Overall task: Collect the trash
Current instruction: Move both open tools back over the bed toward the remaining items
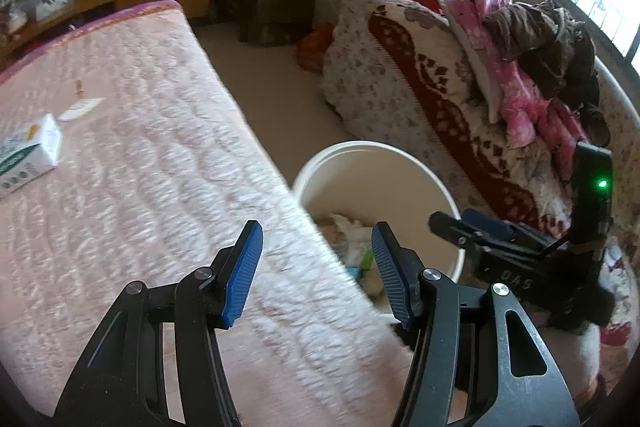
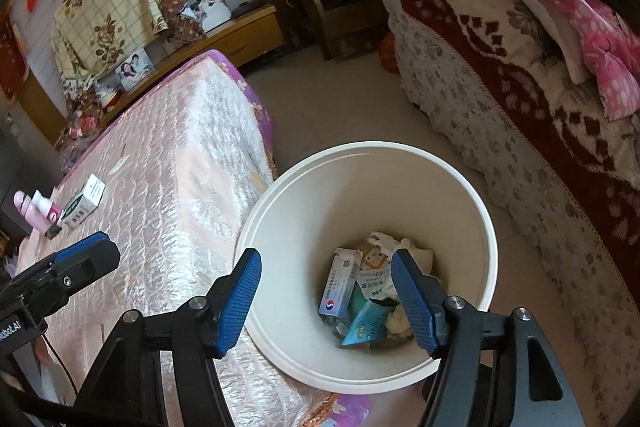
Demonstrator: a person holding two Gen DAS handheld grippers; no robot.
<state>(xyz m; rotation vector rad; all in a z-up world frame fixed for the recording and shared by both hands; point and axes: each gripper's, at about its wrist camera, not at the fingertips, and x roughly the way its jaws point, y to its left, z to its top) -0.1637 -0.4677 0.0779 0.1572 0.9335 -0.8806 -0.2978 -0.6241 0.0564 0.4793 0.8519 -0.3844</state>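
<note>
The white bucket (image 2: 476,211) is stood on the floor in the gap between the bed (image 2: 180,163) and the blanket-covered sofa (image 2: 500,115), hard against the mattress edge. The placement is judged deliberate: litter lifted off the bed can be carried over the rim with a short reach.

Inside the bucket, collected trash (image 2: 368,291) is seen lying on the bottom: small cartons, a teal packet and crumpled tissue.

The right gripper (image 2: 326,301) is held directly over the bucket mouth, pointed steeply downward. Its jaws stand roughly half open and nothing is held between them; the items seen in the gap lie far below, on the bucket floor. This pose is consistent with a release position above the container.

The left gripper (image 1: 318,275) is held over the bed edge beside the bucket rim (image 1: 376,147), jaws likewise about half open and empty. Only mattress and part of the bucket interior are seen between the pads.

Trash not yet collected is noted on the bed: a white-and-green carton (image 2: 82,203), a pink bottle (image 2: 32,211) beside it, and a small paper scrap (image 1: 80,109) further up the mattress. These lie well apart from the bucket, at the left gripper's side.

The task is judged partly done. A return to the bed items is judged the next requirement.
</note>
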